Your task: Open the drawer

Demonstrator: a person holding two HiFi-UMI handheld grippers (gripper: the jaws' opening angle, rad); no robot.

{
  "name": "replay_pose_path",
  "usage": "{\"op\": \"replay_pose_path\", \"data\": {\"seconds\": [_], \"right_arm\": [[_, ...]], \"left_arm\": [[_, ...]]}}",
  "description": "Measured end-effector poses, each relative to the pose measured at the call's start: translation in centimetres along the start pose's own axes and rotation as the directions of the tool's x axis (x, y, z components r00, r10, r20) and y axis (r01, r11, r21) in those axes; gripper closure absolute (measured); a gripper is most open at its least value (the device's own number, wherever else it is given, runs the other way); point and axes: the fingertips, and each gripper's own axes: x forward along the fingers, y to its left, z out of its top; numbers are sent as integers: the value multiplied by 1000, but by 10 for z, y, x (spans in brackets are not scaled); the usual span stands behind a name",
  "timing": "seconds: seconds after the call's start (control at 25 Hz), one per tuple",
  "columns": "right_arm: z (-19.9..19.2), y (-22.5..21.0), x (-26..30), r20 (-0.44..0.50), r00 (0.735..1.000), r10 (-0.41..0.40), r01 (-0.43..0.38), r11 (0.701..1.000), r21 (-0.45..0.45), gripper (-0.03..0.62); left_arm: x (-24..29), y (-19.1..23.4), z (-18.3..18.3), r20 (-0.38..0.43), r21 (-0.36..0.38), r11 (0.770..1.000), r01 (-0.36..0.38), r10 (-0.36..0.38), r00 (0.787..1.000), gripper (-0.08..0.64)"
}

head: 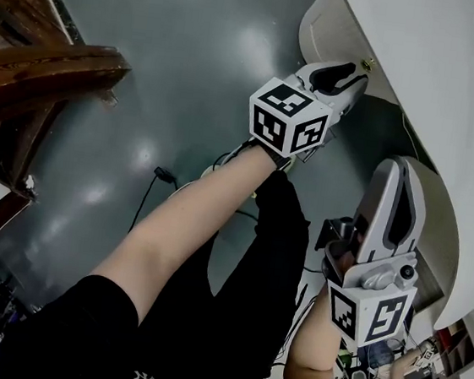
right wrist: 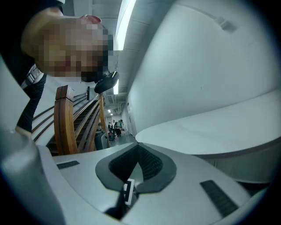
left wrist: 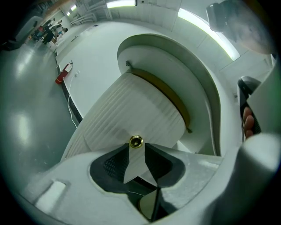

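A small brass knob (left wrist: 135, 141) sticks out of the ribbed white drawer front (left wrist: 131, 105), which is set in a curved white cabinet (head: 407, 42). My left gripper (left wrist: 136, 148) is open, and the knob sits right at the gap between its fingertips; the pads do not press on it. In the head view the left gripper (head: 350, 77) points at the knob (head: 368, 64) near the cabinet's edge. My right gripper (head: 396, 170) hangs lower at the right, beside the cabinet's rounded ledge, shut and empty. In the right gripper view its pads (right wrist: 142, 165) meet in front of that white ledge (right wrist: 210, 132).
A wooden stair railing (head: 46, 69) stands at the left over a glossy grey floor (head: 186, 43). A black cable (head: 158, 175) lies on the floor. A red fire extinguisher (left wrist: 63, 74) lies far off by the wall. Boxes and gear (head: 368, 378) sit at bottom right.
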Motion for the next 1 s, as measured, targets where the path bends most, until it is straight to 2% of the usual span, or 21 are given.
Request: {"op": "replay_pose_path", "data": {"seconds": [0.2, 0.44, 1.0], "right_arm": [[-2, 0, 1, -8, 1000, 0, 0, 1000, 10, 578], [-1, -4, 0, -28, 1000, -2, 2, 1000, 14, 578], [-1, 9, -22, -49, 998, -27, 29, 999, 37, 578]], "left_arm": [[9, 1, 6, 18, -24, 999, 23, -23, 1000, 456], [21, -1, 9, 8, -18, 1000, 22, -22, 1000, 456], [8, -3, 3, -18, -38, 999, 19, -19, 1000, 457]]}}
